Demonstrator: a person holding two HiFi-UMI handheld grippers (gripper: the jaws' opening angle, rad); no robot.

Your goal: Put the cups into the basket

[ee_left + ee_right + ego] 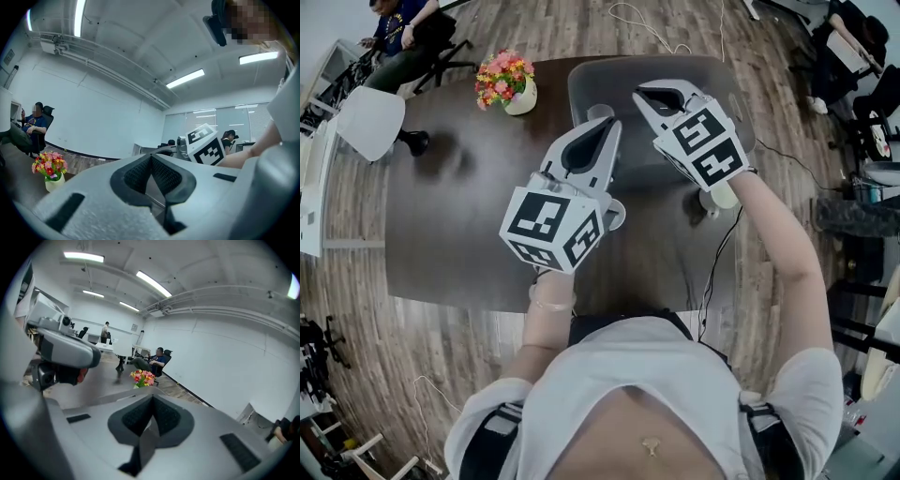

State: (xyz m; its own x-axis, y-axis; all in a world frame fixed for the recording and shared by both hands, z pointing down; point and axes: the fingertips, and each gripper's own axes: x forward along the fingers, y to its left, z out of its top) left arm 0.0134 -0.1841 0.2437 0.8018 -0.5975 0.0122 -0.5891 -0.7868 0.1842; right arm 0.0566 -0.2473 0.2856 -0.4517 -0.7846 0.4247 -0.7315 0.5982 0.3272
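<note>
Notably, left gripper (151, 159) and right gripper (152, 399) both hung high, jaws pressed together on nothing, while a pale cup (724, 195) sat on the table (450, 216) below the right wrist, behind those jaws, short of the basket (581, 84).

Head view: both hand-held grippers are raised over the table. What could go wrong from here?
1. Left hand-held gripper and right hand-held gripper are both shut and empty; lowered like this they would likely knock a cup, not grasp it.
2. The near cup and the right cup are mostly hidden beneath them in the head view, so aiming is chancy.
</note>
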